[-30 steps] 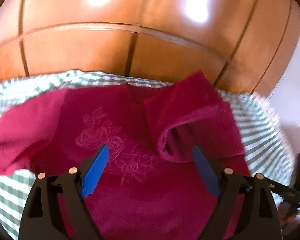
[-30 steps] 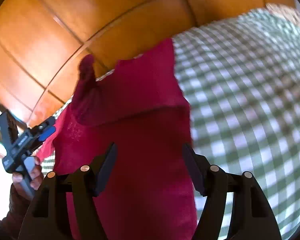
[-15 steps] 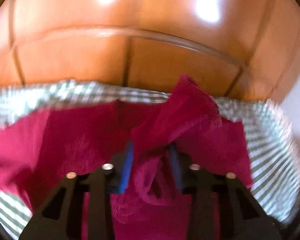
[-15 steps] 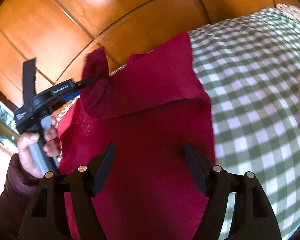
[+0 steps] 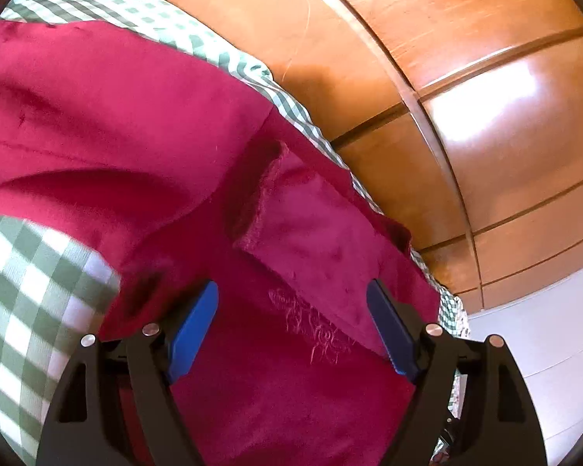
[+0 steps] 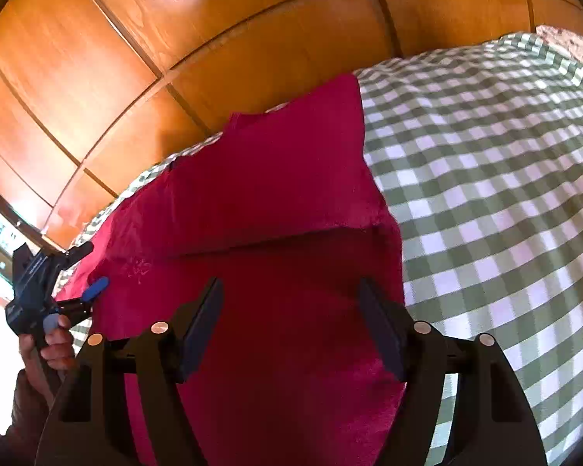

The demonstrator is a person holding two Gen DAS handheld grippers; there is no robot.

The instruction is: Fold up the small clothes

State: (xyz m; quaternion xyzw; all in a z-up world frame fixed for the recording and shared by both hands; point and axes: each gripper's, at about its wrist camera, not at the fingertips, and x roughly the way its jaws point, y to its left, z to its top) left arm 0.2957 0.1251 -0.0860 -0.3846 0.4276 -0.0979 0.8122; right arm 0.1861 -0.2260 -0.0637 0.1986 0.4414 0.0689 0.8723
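Note:
A small crimson shirt (image 5: 136, 116) (image 6: 272, 178) lies spread on a green-and-white checked cloth (image 5: 27, 283) (image 6: 486, 194). One sleeve (image 5: 322, 248) lies folded in over the front, beside a stitched flower motif (image 5: 315, 330) (image 6: 138, 266). My left gripper (image 5: 291, 287) (image 6: 91, 268), with blue pads, hovers just short of that sleeve. Its jaws are opening and nothing sits between them. My right gripper (image 6: 289, 283) hangs over the shirt's lower half, below a straight fold line. Its jaws are opening too, with only flat fabric beneath them.
Glossy wooden panels (image 5: 486, 116) (image 6: 175, 39) rise right behind the cloth's far edge. A white wall (image 5: 544, 330) shows at the right of the left wrist view. A person's hand (image 6: 54, 345) holds the left gripper's handle. Bare checked cloth spreads to the shirt's right.
Half a second ago the left gripper was shut on the raised sleeve. It has let go, rolled and pulled away, and the sleeve lies flat on the shirt. The right gripper shifted slightly.

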